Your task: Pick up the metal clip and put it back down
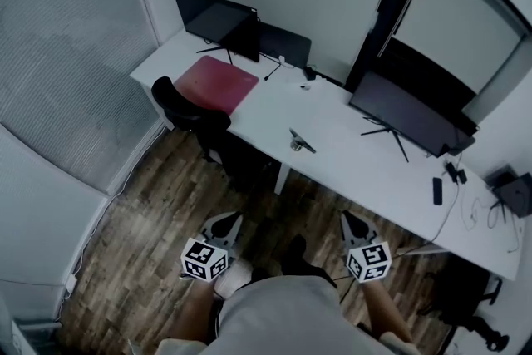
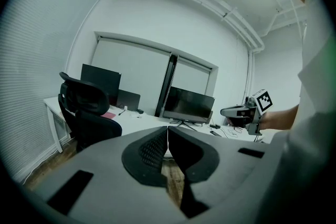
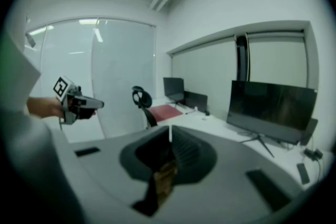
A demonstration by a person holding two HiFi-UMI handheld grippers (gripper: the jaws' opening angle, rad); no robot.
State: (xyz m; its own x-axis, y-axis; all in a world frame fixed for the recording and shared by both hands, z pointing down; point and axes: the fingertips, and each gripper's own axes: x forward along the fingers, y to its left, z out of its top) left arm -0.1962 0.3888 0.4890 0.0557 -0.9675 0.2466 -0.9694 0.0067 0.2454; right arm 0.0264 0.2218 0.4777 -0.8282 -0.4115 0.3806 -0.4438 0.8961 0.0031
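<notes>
head view: a wood plank floor (image 1: 141, 220) fills the lower left, and a long white desk (image 1: 349, 158) runs slantwise across the middle, from the blinds (image 1: 66, 54) on the left wall toward the right edge. a black office chair (image 1: 193, 114) stands at the desk's left part, with its back against the desk edge. on the desk, a wide dark monitor (image 1: 409, 117) stands on thin legs to the right, and a smaller dark monitor (image 1: 218, 21) stands at the far left end. a red mat (image 1: 219, 82) lies flat in front of that smaller monitor, just behind the chair.

at the bottom the person's grey shirt (image 1: 283, 312) shows, with both tools held out over the floor, short of the desk and well apart from each other. the left gripper (image 1: 230, 221) points toward the desk; the left gripper view shows its jaws pressed together with nothing between them. the right gripper (image 1: 350, 220) points the same way, and its own view also shows the jaws closed tip to tip on nothing.

a dark phone (image 1: 437, 190) lies near the desk's front edge on the right, beside loose cables (image 1: 470, 208). the metal clip (image 1: 300, 142) lies on the bare desk top near the middle, between the red mat and the wide monitor, well apart from both grippers.
</notes>
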